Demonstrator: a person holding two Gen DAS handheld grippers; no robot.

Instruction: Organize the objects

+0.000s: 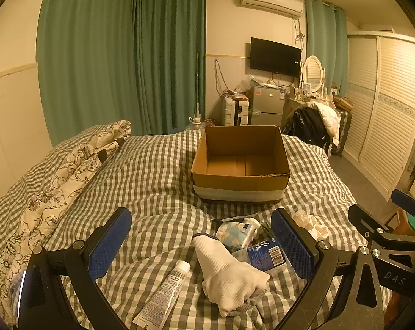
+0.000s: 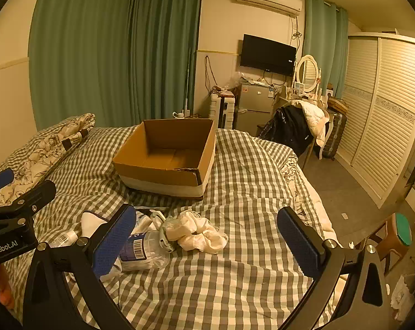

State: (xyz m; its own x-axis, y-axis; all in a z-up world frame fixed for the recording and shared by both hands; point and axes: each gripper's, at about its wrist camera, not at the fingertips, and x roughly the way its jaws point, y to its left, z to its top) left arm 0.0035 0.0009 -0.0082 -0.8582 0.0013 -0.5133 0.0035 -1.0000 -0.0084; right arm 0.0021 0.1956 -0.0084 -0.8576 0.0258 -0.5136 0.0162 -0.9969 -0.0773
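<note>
An open, empty cardboard box (image 1: pixel 240 162) stands on the checked bed cover; it also shows in the right wrist view (image 2: pixel 166 156). In front of it lies a small heap: a white glove (image 1: pixel 229 272), a white tube (image 1: pixel 163 291), a tissue pack (image 1: pixel 235 232), a clear plastic bottle with a blue label (image 1: pixel 265 253) (image 2: pixel 141 247) and a cream scrunchie (image 1: pixel 314 224) (image 2: pixel 196 232). My left gripper (image 1: pixel 202 247) is open over the glove and tube, holding nothing. My right gripper (image 2: pixel 207 243) is open above the scrunchie and the cover, holding nothing.
A floral quilt (image 1: pixel 56 181) lies along the bed's left side. The bed's right edge drops to the floor by a stool (image 2: pixel 394 236) and a louvred wardrobe (image 2: pixel 380 115). A chair with clothes (image 2: pixel 295 129), fridge and TV stand beyond the bed.
</note>
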